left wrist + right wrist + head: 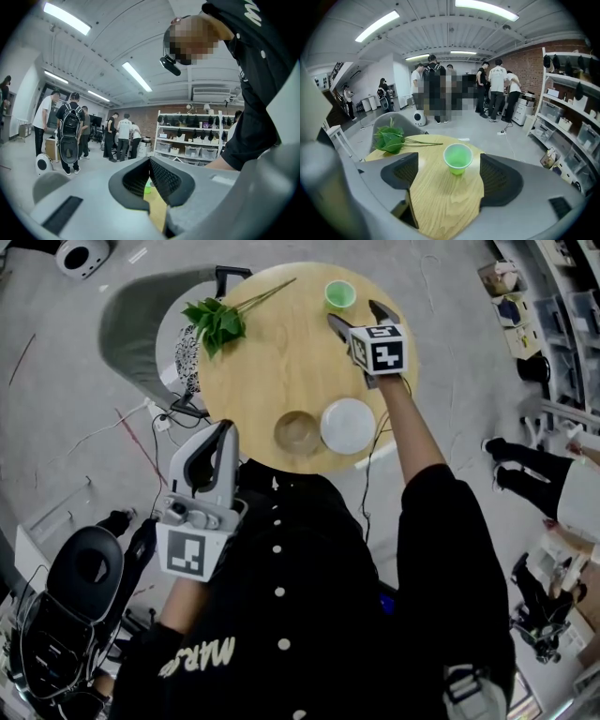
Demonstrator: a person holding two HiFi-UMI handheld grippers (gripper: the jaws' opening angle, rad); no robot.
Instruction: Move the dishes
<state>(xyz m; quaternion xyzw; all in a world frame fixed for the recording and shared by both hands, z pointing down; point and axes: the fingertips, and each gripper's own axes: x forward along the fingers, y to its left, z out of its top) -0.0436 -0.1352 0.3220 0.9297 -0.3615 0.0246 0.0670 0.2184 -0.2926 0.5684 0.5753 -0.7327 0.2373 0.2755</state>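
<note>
- The head view alone shows the white plate and brown bowl side by side at the table's near edge
- Your right gripper reaches out over the table, tongs wide apart, with the green cup just beyond them
- Your left gripper hangs off the table by your chest, tongs together on nothing
- The white lettering on your black shirt is partly hidden

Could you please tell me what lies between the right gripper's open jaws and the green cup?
Only bare wooden tabletop. In the right gripper view, the right gripper stops just short of the green cup, with nothing between them.
</note>
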